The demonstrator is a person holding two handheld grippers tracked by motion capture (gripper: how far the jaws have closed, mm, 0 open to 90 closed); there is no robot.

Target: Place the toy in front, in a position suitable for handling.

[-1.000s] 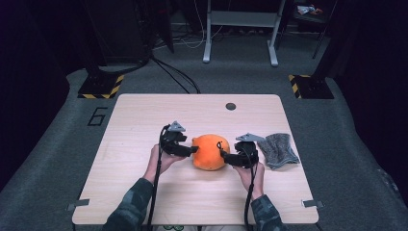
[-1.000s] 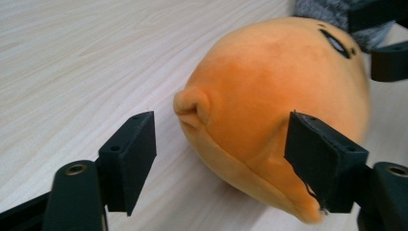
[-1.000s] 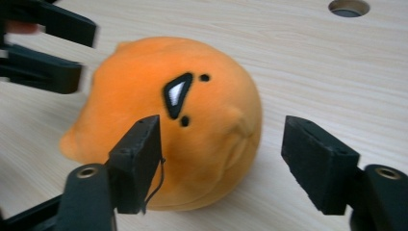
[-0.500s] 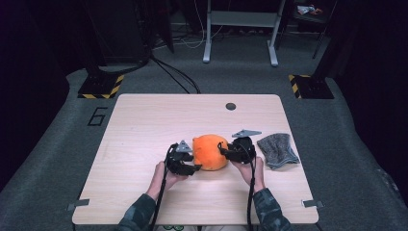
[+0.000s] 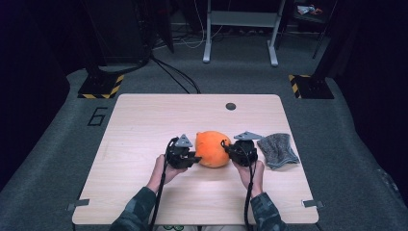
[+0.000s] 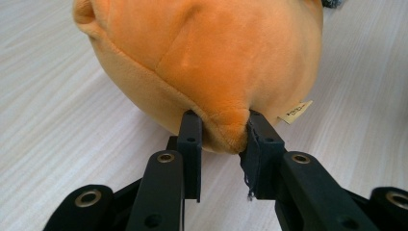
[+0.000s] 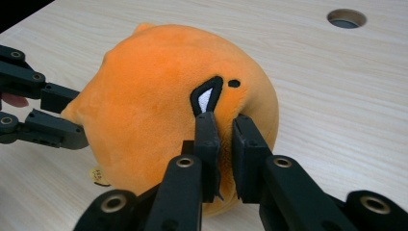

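My left gripper (image 6: 219, 132) and right gripper (image 7: 222, 127) have just been closing; both pinch the round orange plush toy (image 5: 212, 148). My left gripper view shows its small tag (image 6: 294, 111), lettering unreadable.

Dim surroundings, brightly lit table (image 5: 144, 125); both claw views are sharp, with soft shadows beneath each claw's jaws.
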